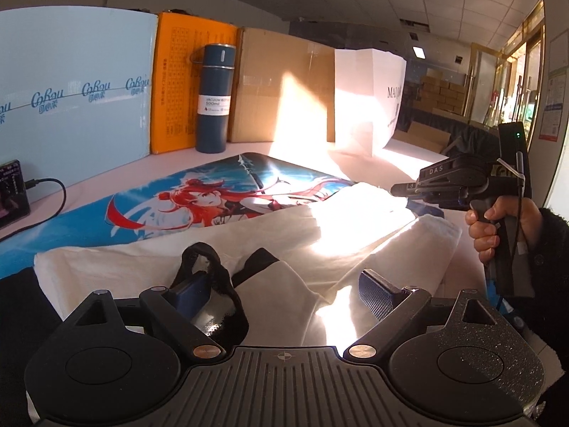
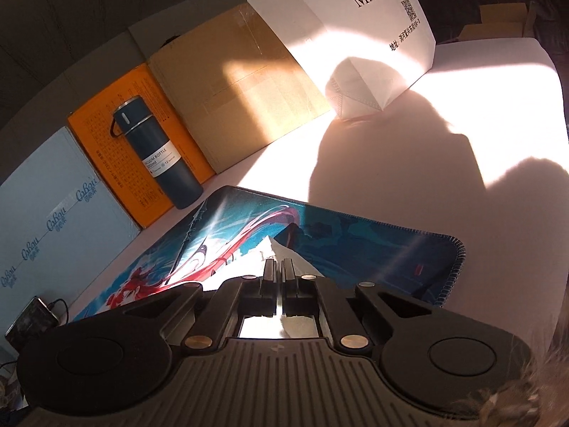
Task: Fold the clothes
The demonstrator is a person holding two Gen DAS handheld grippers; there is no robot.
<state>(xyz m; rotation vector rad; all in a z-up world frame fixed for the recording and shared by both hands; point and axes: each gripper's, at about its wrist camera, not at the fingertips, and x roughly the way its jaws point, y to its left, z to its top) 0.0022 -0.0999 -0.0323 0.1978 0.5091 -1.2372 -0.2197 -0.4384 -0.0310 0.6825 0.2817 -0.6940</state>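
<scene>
My right gripper (image 2: 278,267) pinching the white garment's (image 1: 291,249) corner over the printed mat (image 2: 355,235), my left gripper (image 1: 284,284) spread above its black-trimmed fold (sunlit), table's (image 2: 462,124) near edge.

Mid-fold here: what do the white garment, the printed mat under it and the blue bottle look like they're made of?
White garment: soft matte woven cloth, likely cotton; it creases and drapes, with a dark trim.
Printed mat: fabric-topped, probably a rubber-backed desk mat; its edge is stitched and it lies flat.
Blue bottle: likely metal with a matte coat; a silvery ring shows near the cap, and the label reads vacuum bottle.
</scene>
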